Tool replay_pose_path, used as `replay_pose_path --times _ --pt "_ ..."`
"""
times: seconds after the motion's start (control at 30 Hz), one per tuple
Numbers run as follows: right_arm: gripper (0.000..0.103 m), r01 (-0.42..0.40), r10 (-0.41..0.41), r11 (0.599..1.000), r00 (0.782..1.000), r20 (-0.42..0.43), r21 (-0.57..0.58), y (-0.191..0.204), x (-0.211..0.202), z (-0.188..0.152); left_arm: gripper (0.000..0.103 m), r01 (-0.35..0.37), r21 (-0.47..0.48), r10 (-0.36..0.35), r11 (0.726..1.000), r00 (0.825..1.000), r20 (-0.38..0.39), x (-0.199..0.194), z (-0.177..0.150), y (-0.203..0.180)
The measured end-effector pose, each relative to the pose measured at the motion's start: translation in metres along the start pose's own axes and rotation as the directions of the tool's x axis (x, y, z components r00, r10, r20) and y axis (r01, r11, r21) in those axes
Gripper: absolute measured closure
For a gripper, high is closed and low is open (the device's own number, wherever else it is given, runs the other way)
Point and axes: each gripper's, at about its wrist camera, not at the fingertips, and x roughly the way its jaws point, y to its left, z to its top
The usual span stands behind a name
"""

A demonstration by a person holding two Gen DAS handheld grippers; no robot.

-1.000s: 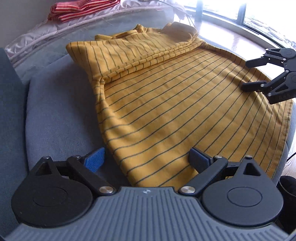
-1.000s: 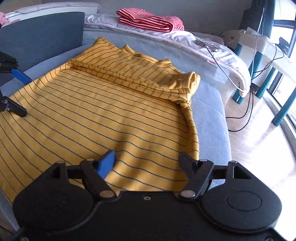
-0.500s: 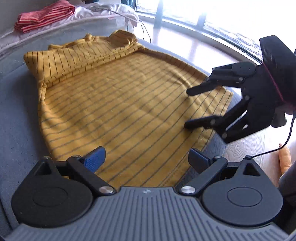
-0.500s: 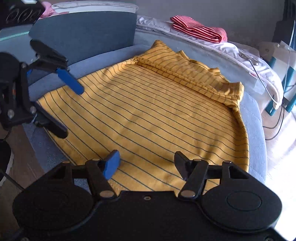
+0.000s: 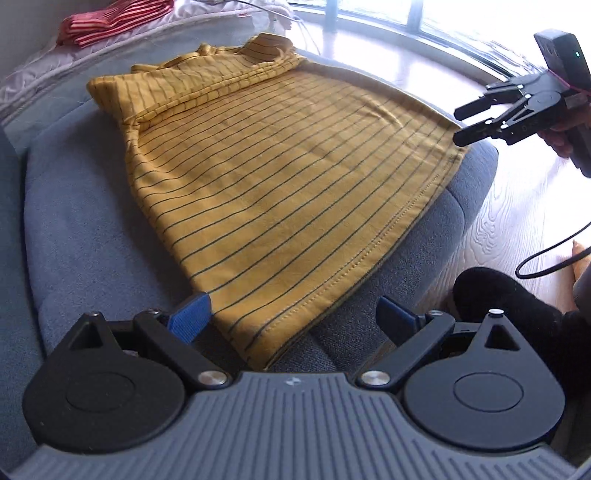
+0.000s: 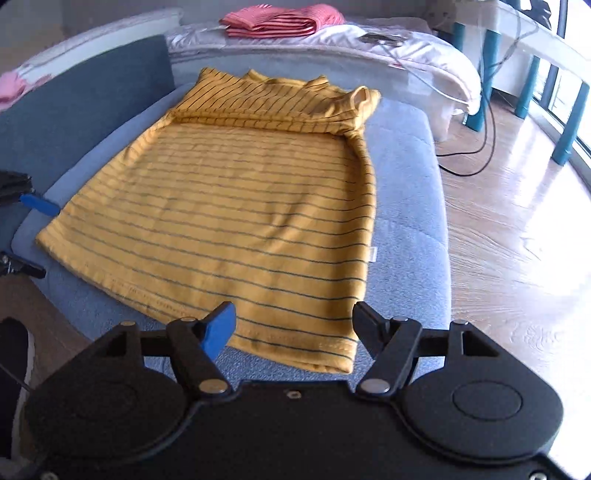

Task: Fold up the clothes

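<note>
A mustard-yellow shirt with thin dark stripes (image 5: 280, 162) (image 6: 236, 206) lies flat on a blue-grey sofa seat (image 5: 85, 236) (image 6: 406, 221), its sleeves folded in across the top. My left gripper (image 5: 291, 317) is open just behind the shirt's near-left hem corner, which lies between its fingers. My right gripper (image 6: 293, 326) is open at the near-right hem corner. The left wrist view shows the right gripper (image 5: 461, 123) in a person's hand, beside the hem's far corner. The left gripper's blue fingertip (image 6: 38, 205) shows at the left edge of the right wrist view.
A folded red-striped garment (image 5: 114, 22) (image 6: 273, 24) rests on the white bed behind the sofa. A dark sofa backrest (image 6: 85, 114) rises on the left. Wooden floor (image 6: 517, 221) with cables and teal table legs (image 6: 569, 125) lies to the right. A black shoe (image 5: 517, 302) is near the sofa front.
Both grippers have pulled back from over the shirt to its near hem corners, and stayed open. The shirt has not moved.
</note>
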Motion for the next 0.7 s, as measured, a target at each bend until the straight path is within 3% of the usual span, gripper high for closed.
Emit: replay_pose_path --times 0.1,0.2,0.27,0.37,0.53,0.7 --pt "0.032 0.004 -0.005 0.994 1.0 0.009 0.111 -0.02 0.0 0.001 0.005 0.041 -0.186 -0.042 0.982 0.999 -0.001 -0.007 -0.001 0.024" --pt "0.036 -0.003 0.002 0.99 1.0 0.001 0.138 -0.025 0.005 -0.002 0.005 0.091 -0.393 -0.097 0.915 0.995 0.005 -0.005 -0.007 0.048" --pt "0.036 -0.001 0.001 0.99 1.0 0.001 0.14 -0.024 0.008 -0.003 0.005 0.107 -0.465 -0.116 0.879 0.993 0.009 -0.001 -0.011 0.055" --pt "0.039 0.004 -0.004 0.993 1.0 -0.002 0.121 -0.021 0.01 -0.006 0.005 0.106 -0.464 -0.097 0.88 0.994 0.045 -0.002 -0.011 0.052" --pt "0.04 0.011 -0.011 0.996 1.0 0.006 0.091 -0.015 0.011 -0.01 0.005 0.09 -0.399 -0.084 0.912 0.996 0.033 0.002 -0.007 0.037" --pt "0.04 -0.017 0.015 0.995 1.0 0.019 0.102 -0.016 0.01 -0.011 0.005 0.089 -0.374 -0.087 0.923 0.996 0.022 0.006 -0.006 0.027"
